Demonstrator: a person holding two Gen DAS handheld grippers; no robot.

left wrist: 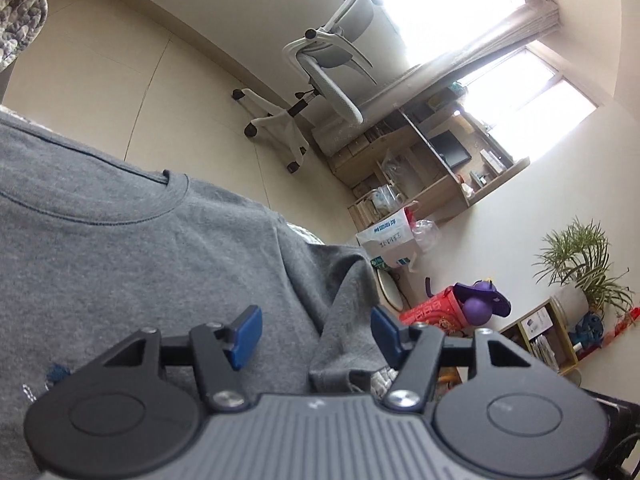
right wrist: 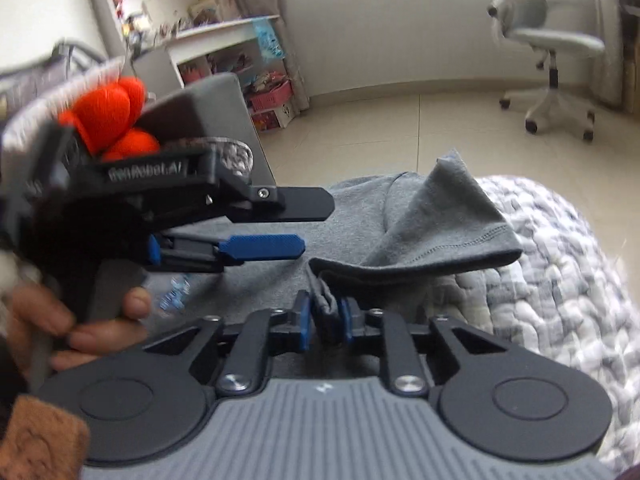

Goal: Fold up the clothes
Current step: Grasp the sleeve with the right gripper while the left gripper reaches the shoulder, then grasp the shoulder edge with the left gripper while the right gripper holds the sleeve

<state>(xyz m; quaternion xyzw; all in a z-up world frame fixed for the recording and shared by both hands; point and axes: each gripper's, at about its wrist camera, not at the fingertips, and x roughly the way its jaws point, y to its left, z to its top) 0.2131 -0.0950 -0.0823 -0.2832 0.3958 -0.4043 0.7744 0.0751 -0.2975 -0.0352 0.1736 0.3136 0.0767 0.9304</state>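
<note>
1. Here, in the left wrist view, we see our left tongs [left wrist: 316, 334] spread open over the grey T-shirt [left wrist: 140, 248], gripping nothing.
2. In the right wrist view, our right tongs [right wrist: 325, 320] pinch the T-shirt's sleeve [right wrist: 436, 220] above the quilted bed [right wrist: 560, 280].

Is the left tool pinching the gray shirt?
No, the left tool is open, its blue pads spread apart above the gray shirt with nothing pinched between them.

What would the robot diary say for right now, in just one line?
task: fold clothes | left gripper: open, above gray T-shirt | right gripper: shut on sleeve, lifted | surface: quilt
</note>
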